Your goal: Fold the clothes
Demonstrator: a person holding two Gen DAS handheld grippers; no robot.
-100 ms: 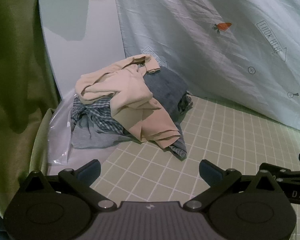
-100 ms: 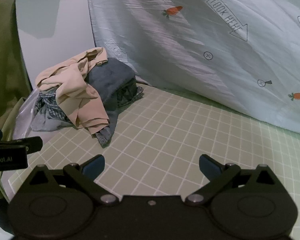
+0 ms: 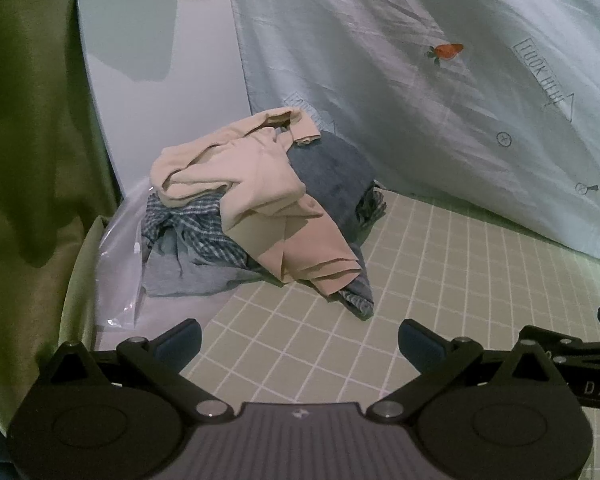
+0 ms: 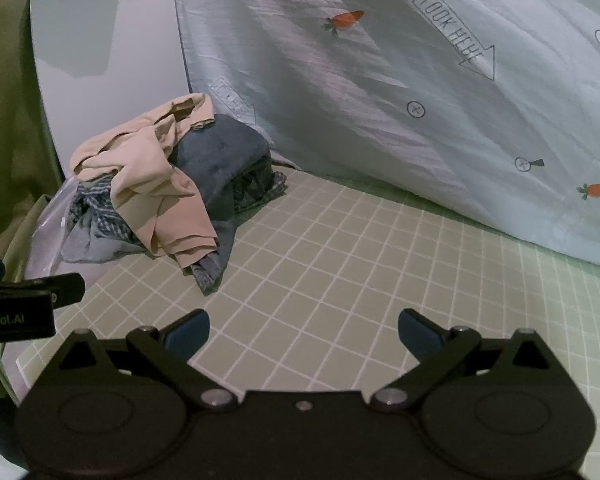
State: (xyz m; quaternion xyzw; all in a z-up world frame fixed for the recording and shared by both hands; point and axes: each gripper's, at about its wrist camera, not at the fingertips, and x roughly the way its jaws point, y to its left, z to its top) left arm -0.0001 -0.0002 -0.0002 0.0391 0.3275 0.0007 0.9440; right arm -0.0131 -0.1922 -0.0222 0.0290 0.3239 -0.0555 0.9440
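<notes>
Two gaping grippers [image 3: 300, 340] [image 4: 304, 330], one clothes pile [image 3: 260, 208].

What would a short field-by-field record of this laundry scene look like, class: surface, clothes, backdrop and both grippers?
surface: green grid mat, bare in front of both grippers
clothes: one unfolded pile at the mat's far left corner
top of pile: beige garment draped over the rest
under it: dark blue garment, checked shirt, grey garment
beside pile: clear plastic bag
backdrop: pale sheet with carrot prints
left gripper: open, holding nothing
right gripper: open, holding nothing
</notes>
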